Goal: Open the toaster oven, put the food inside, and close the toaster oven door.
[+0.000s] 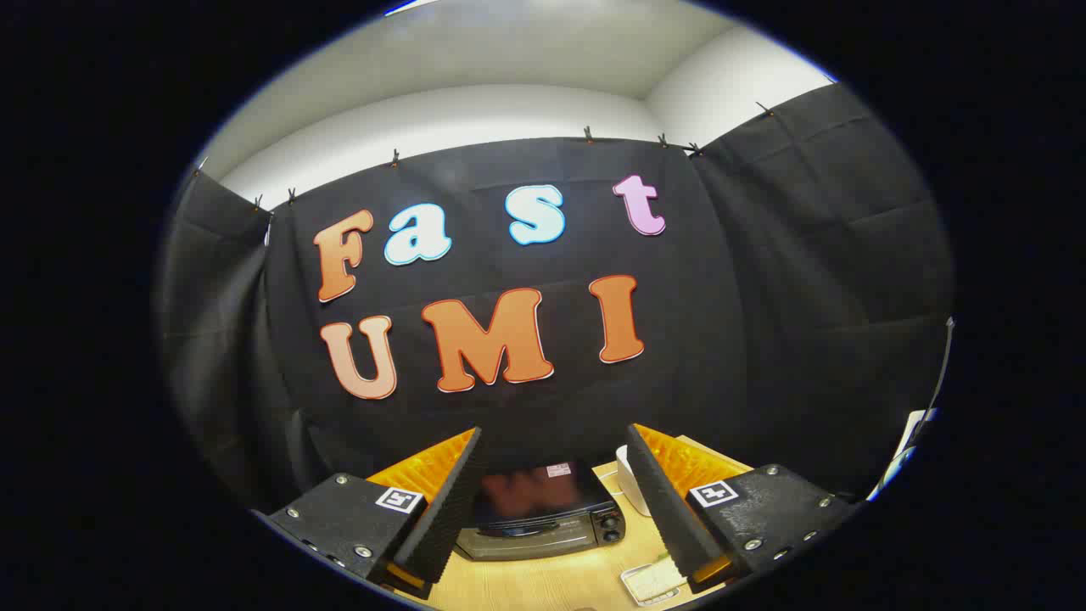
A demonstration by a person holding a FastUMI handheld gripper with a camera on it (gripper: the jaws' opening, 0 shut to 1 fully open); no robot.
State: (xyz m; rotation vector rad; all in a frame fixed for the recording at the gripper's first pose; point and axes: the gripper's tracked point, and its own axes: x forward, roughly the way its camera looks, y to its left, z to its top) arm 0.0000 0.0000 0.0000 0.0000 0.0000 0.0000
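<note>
Between my wide-open, empty fingers (556,509) sits the shut toaster oven (543,518) on a wooden table (551,585); white container (632,484) beside it, black cloth wall (764,297) behind.

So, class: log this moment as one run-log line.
gripper: open, holding nothing | toaster oven: door closed, on wooden table beyond fingers | white container: beside oven | stage: approach, door unopened

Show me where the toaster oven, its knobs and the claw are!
toaster oven (533,501): gripper view, on its glossy dark top.
knobs (610,526): gripper view, on the upper knob at the oven's front right.
claw (556,509): gripper view, midway between its open fingers.
</note>
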